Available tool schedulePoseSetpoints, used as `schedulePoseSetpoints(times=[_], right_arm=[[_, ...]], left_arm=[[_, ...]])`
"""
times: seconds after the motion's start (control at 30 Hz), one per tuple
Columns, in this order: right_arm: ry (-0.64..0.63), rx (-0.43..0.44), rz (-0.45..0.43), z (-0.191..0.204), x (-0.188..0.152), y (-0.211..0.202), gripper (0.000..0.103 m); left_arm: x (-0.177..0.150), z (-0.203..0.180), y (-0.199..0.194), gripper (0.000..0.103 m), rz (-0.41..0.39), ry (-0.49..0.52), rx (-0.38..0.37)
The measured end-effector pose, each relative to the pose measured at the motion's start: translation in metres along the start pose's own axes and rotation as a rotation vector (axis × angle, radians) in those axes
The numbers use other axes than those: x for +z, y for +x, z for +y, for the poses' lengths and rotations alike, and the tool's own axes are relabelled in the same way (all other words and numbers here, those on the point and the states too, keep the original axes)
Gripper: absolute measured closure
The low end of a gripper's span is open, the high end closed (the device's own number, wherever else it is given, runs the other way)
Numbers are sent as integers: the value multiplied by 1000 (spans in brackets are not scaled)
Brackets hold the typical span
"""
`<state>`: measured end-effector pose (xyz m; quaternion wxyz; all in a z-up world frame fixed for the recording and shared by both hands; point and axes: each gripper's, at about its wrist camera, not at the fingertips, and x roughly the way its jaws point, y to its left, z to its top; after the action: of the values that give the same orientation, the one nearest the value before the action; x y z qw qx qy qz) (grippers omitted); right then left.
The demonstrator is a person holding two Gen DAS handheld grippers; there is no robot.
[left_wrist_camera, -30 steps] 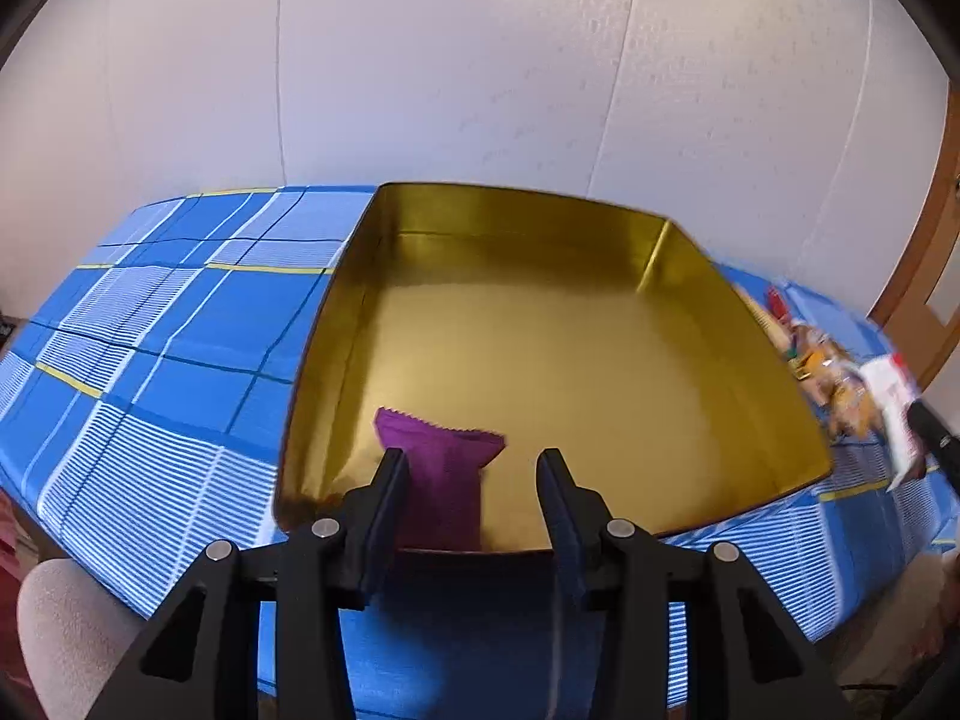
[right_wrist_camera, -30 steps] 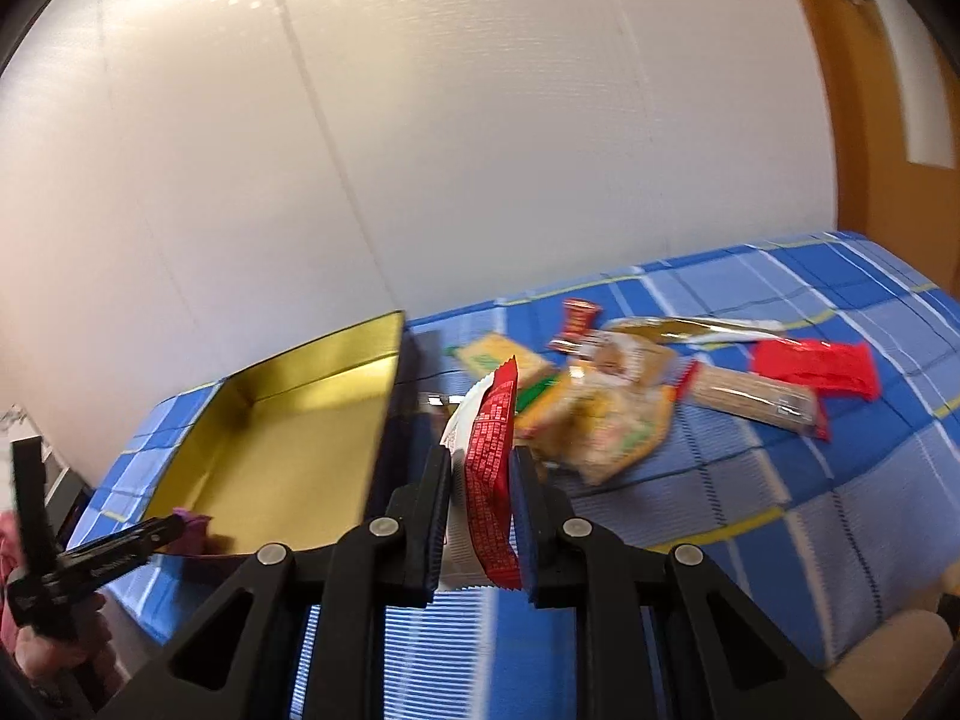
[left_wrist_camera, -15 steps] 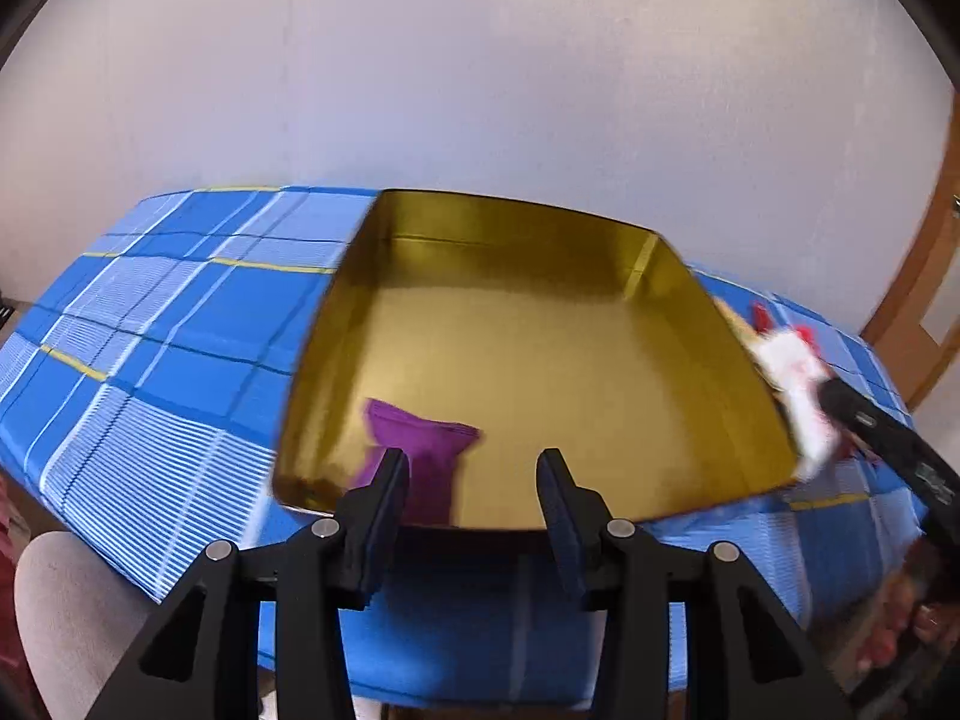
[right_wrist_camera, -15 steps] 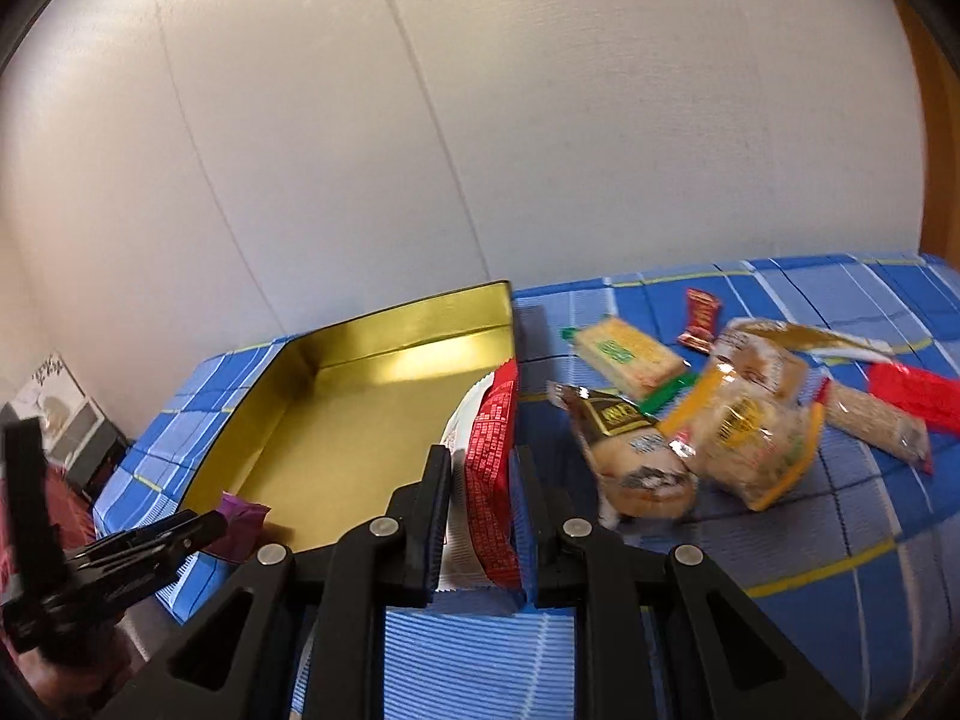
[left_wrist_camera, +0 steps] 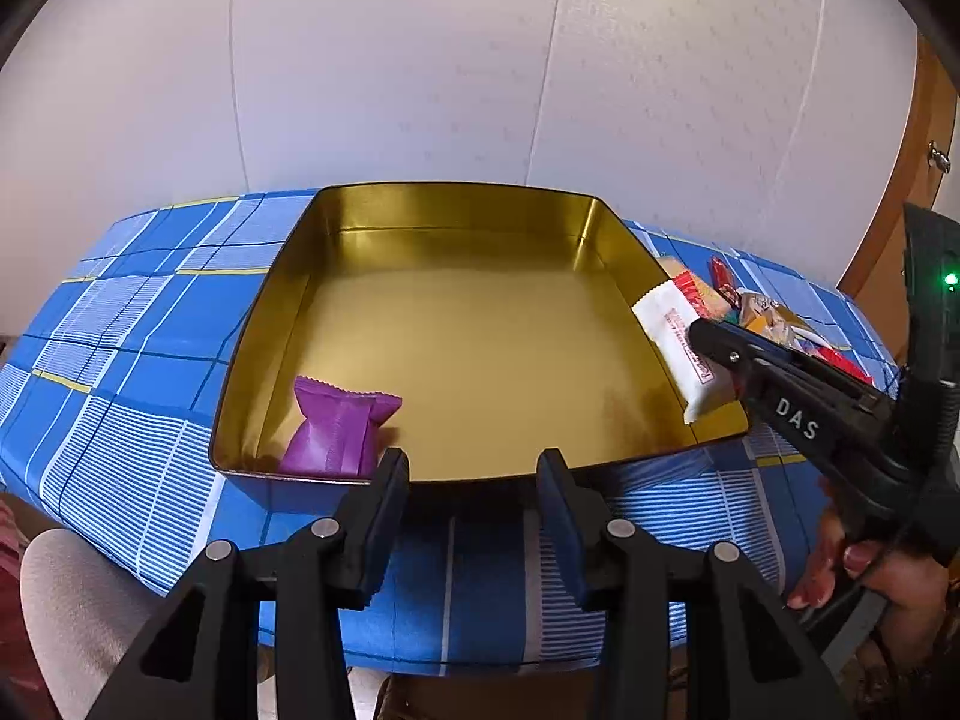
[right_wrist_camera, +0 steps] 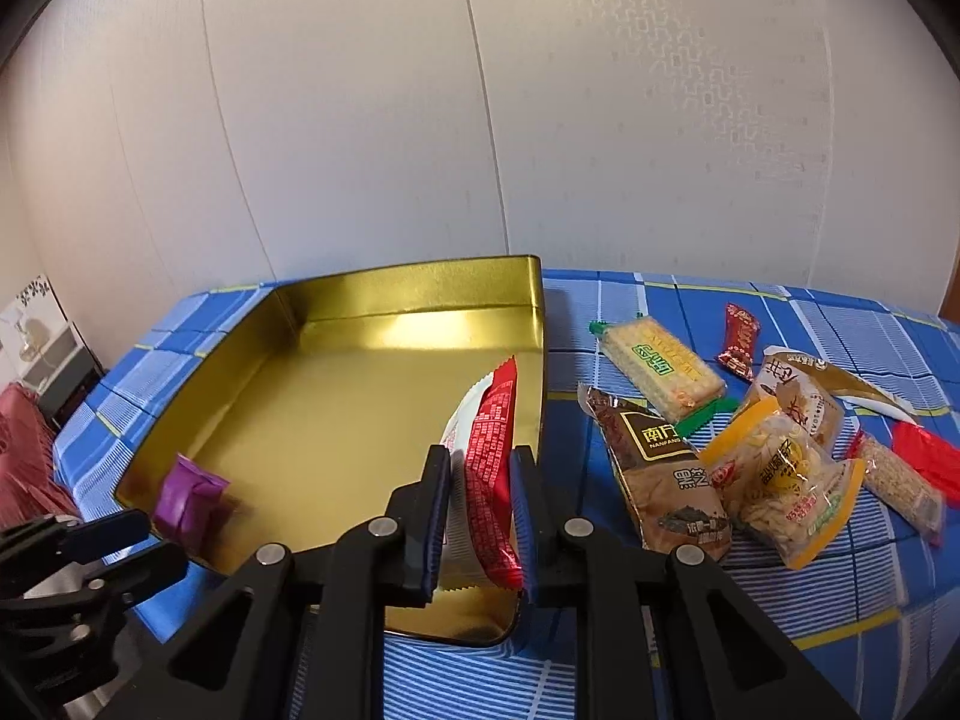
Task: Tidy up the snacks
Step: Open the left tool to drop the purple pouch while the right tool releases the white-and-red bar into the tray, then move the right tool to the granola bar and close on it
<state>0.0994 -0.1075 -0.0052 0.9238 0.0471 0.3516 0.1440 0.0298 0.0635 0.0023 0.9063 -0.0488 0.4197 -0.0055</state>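
A gold tin (left_wrist_camera: 480, 204) (right_wrist_camera: 414, 282) lies open on the blue checked tablecloth. A purple packet (left_wrist_camera: 336, 432) (right_wrist_camera: 186, 498) rests in its near left corner. My right gripper (right_wrist_camera: 480, 480) (left_wrist_camera: 705, 354) is shut on a red and white snack packet (right_wrist_camera: 495, 426) (left_wrist_camera: 678, 330), held over the tin's right side. My left gripper (left_wrist_camera: 474, 480) hangs open just before the tin's near rim, nothing between its fingers. Several loose snacks (right_wrist_camera: 774, 468) lie on the cloth right of the tin.
A white wall stands close behind the table. A wooden door frame (left_wrist_camera: 888, 192) is at far right. A person's hand (left_wrist_camera: 840, 564) grips the right tool. The tablecloth's front edge (left_wrist_camera: 456, 660) runs just under my left gripper.
My right gripper has carried the red and white packet leftward from over the cloth to over the tin's right side. The left gripper has drawn back a little from the tin, still open.
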Motion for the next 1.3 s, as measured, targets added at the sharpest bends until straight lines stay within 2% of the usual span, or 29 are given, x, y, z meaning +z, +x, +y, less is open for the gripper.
schedulePoseSetpoints(times=[0.37,0.67,0.9,1.2,1.3], right_arm=[[26,-27,-7,-12,-7,-4,80],[83,-20,-49,-27,-12,-28,80],[160,-84,-50,-69,-24,-49,79],[396,-168,17,-147,-53,-60,78],[459,-182,26,-164,-62,-67,66]], left_arm=[[-4,-7,1,58,29,7,6],[-5,-14,-2,58,35,17,-5],[-11,-29,-4,58,41,47,-70],[-21,-59,-7,58,53,131,-159],[-26,-72,-6,58,65,172,-191]])
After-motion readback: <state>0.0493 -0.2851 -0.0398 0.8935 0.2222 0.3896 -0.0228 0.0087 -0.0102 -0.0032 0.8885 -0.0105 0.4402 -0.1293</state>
